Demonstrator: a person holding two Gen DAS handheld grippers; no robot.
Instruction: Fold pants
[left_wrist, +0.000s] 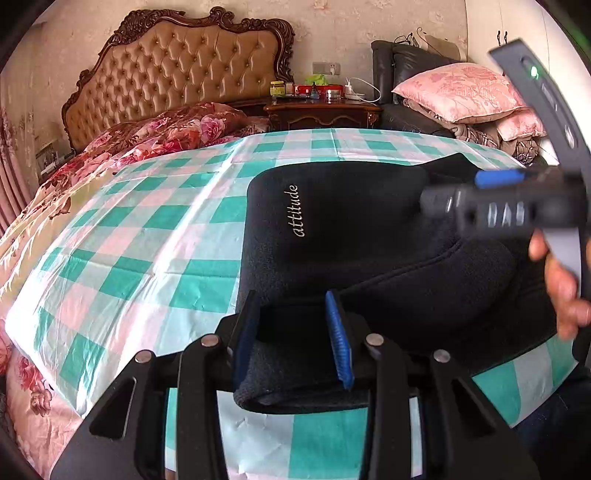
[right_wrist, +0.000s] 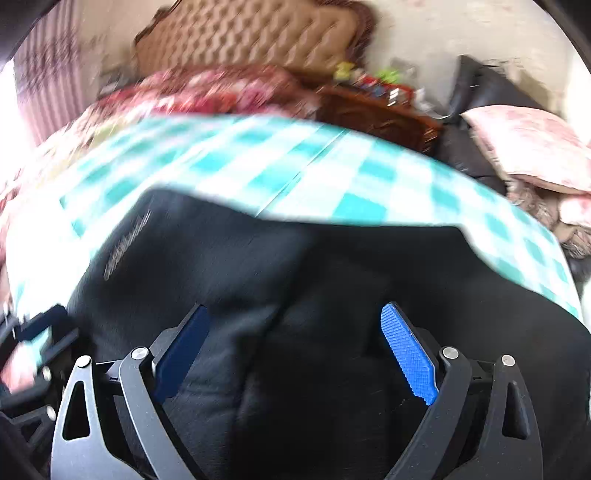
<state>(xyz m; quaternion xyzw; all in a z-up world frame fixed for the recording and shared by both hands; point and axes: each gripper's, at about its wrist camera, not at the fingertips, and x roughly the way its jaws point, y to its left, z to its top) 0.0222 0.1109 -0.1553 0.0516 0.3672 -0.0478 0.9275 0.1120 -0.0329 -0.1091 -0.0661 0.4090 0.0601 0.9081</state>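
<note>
Black fleece pants (left_wrist: 354, 229) with white "attitude" lettering lie folded on the green-checked sheet (left_wrist: 155, 236). My left gripper (left_wrist: 291, 321) is over the near left corner of the pants, its blue pads apart with a fold of cloth lying between them. In the right wrist view, which is blurred by motion, the pants (right_wrist: 295, 280) fill the lower half. My right gripper (right_wrist: 295, 339) is wide open just above them. The right gripper also shows in the left wrist view (left_wrist: 517, 195), blurred, over the right side of the pants.
A floral quilt (left_wrist: 162, 129) is bunched at the tufted headboard (left_wrist: 177, 70). A wooden nightstand (left_wrist: 325, 110) with small bottles stands behind the bed. Pink pillows (left_wrist: 461, 92) lie piled on a dark chair at the right.
</note>
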